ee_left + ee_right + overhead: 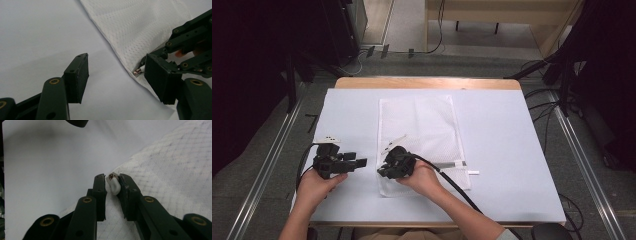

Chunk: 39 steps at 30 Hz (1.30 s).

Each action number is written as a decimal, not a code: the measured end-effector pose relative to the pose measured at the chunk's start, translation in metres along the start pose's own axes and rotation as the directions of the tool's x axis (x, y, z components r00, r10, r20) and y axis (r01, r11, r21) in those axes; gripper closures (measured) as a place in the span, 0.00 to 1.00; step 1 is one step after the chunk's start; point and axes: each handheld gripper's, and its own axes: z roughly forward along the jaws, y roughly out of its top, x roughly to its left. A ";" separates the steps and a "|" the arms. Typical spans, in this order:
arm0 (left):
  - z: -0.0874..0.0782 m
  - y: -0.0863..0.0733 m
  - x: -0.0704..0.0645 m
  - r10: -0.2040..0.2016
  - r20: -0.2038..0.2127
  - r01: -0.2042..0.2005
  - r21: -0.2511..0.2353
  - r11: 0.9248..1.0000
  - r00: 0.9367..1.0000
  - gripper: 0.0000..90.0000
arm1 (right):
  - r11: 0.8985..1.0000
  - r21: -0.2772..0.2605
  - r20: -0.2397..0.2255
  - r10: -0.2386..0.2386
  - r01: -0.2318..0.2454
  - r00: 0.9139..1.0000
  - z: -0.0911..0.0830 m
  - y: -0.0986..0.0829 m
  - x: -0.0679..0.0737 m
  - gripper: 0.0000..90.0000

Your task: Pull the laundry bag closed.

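Observation:
A white mesh bag (422,125) lies flat on the white table cover (507,150). My right gripper (382,172) rests at the bag's near left edge. In the right gripper view its jaws (112,187) are shut on the small white zipper pull (114,185) at the edge of the mesh (175,170). My left gripper (361,162) sits just left of the bag, open, its tips pointing toward the right gripper. In the left gripper view its open jaws (117,80) hold nothing, and the zipper pull (138,71) shows at the bag's edge (140,25) beside its right jaw.
A small white tag (474,172) lies off the bag's right edge near a grey strip (451,164). The right gripper's black cable (457,187) trails back over the bag's near right corner. The table's wooden far edge (427,82) shows beyond the cover.

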 end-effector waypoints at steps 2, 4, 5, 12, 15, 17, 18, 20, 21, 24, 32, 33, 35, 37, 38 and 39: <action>-0.001 0.000 0.001 -0.004 0.001 0.004 -0.007 1.000 1.000 0.42 | 1.000 -0.006 0.000 -0.002 0.002 1.000 0.002 0.002 0.000 0.88; -0.002 -0.001 0.003 -0.019 0.013 0.019 -0.006 1.000 1.000 0.43 | 1.000 -0.009 0.003 -0.005 0.005 1.000 0.004 0.004 0.000 0.91; -0.002 -0.001 0.004 -0.031 0.017 0.031 -0.009 0.999 0.999 0.44 | 1.000 -0.001 0.006 -0.005 0.005 1.000 0.005 0.004 0.000 0.92; -0.003 -0.001 0.006 -0.045 0.022 0.045 -0.015 0.999 0.999 0.45 | 1.000 0.000 0.021 -0.012 0.012 1.000 0.007 0.009 -0.001 0.97; -0.002 0.000 0.005 -0.024 0.045 0.024 -0.003 1.000 0.999 0.46 | 1.000 -0.015 0.022 -0.021 0.021 1.000 0.002 0.011 0.000 0.97; -0.001 0.001 0.002 -0.009 0.061 0.009 0.009 1.000 0.998 0.48 | 0.999 -0.032 0.027 -0.026 0.027 0.999 -0.003 0.013 0.000 0.97; 0.000 0.001 0.001 -0.002 0.073 0.001 0.015 1.000 0.997 0.48 | 0.999 -0.040 0.028 -0.026 0.027 0.999 -0.006 0.014 0.000 0.97; 0.002 0.002 -0.002 0.004 0.094 -0.006 0.024 1.000 0.996 0.48 | 0.998 -0.052 0.026 -0.025 0.026 0.999 -0.010 0.016 -0.001 0.97; 0.003 0.002 -0.004 0.010 0.102 -0.014 0.032 0.999 0.995 0.48 | 0.998 -0.054 0.026 -0.027 0.028 0.999 -0.011 0.016 -0.001 0.97; 0.003 0.002 -0.010 0.047 0.120 -0.051 0.031 0.998 0.992 0.48 | 0.997 -0.074 0.034 -0.025 0.028 0.999 -0.016 0.018 0.000 0.97; 0.009 0.001 -0.019 0.081 0.157 -0.091 0.062 0.994 0.984 0.50 | 0.993 -0.114 0.035 -0.031 0.034 0.999 -0.029 0.024 0.002 0.97; 0.011 0.001 -0.020 0.083 0.163 -0.097 0.079 0.992 0.983 0.52 | 0.992 -0.118 0.036 -0.041 0.045 0.999 -0.030 0.025 0.002 0.97; 0.017 0.001 -0.021 0.083 0.178 -0.101 0.095 0.990 0.981 0.54 | 0.992 -0.113 0.037 -0.045 0.048 0.998 -0.031 0.025 0.003 0.97; 0.022 0.001 -0.024 0.096 0.187 -0.119 0.121 0.985 0.978 0.56 | 0.993 -0.105 0.038 -0.044 0.048 0.998 -0.031 0.025 0.002 0.97; 0.024 0.001 -0.026 0.101 0.186 -0.126 0.127 0.984 0.977 0.56 | 0.994 -0.102 0.037 -0.044 0.048 0.998 -0.030 0.025 0.002 0.97; 0.025 0.001 -0.027 0.108 0.195 -0.135 0.131 0.982 0.975 0.57 | 0.994 -0.103 0.036 -0.042 0.045 0.998 -0.030 0.025 0.003 0.97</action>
